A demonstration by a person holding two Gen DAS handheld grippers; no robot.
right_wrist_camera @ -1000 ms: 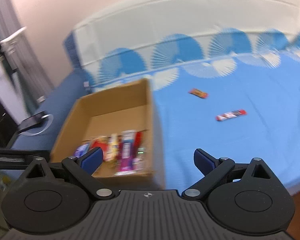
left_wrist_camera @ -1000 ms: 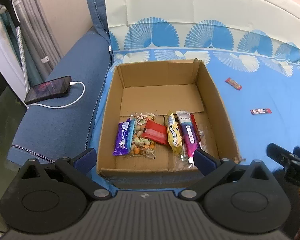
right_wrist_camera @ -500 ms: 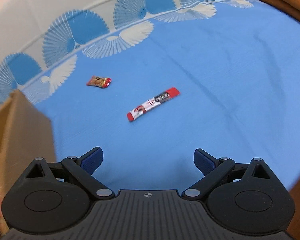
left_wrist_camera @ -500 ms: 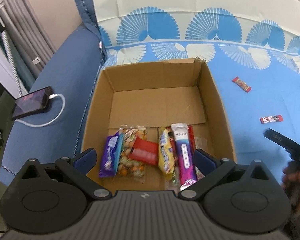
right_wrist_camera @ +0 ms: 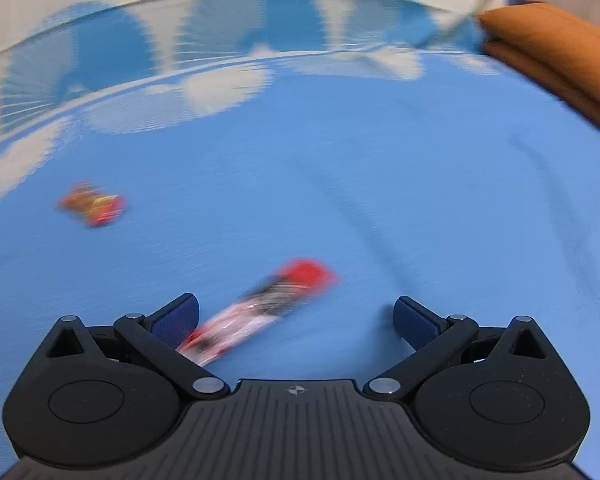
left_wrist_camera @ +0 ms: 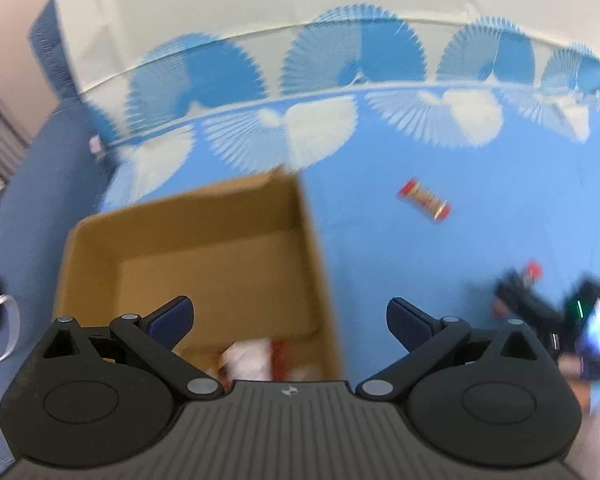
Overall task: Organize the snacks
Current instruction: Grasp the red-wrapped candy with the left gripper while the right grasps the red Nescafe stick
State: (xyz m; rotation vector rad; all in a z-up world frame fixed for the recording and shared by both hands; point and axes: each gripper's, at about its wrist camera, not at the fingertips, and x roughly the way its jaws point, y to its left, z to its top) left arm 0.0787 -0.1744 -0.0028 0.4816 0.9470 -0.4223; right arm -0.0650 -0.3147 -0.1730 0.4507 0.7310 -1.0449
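Cardboard box (left_wrist_camera: 188, 240) only left view; both fingers wide; blurred red stick (right_wrist_camera: 260, 312) right.

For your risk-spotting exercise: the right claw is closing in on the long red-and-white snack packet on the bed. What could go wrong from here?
1. The packet lies off-centre, near one finger of the open right claw; closing may pinch only its end.
2. It lies flat on the soft blue sheet; fabric might get pinched too.
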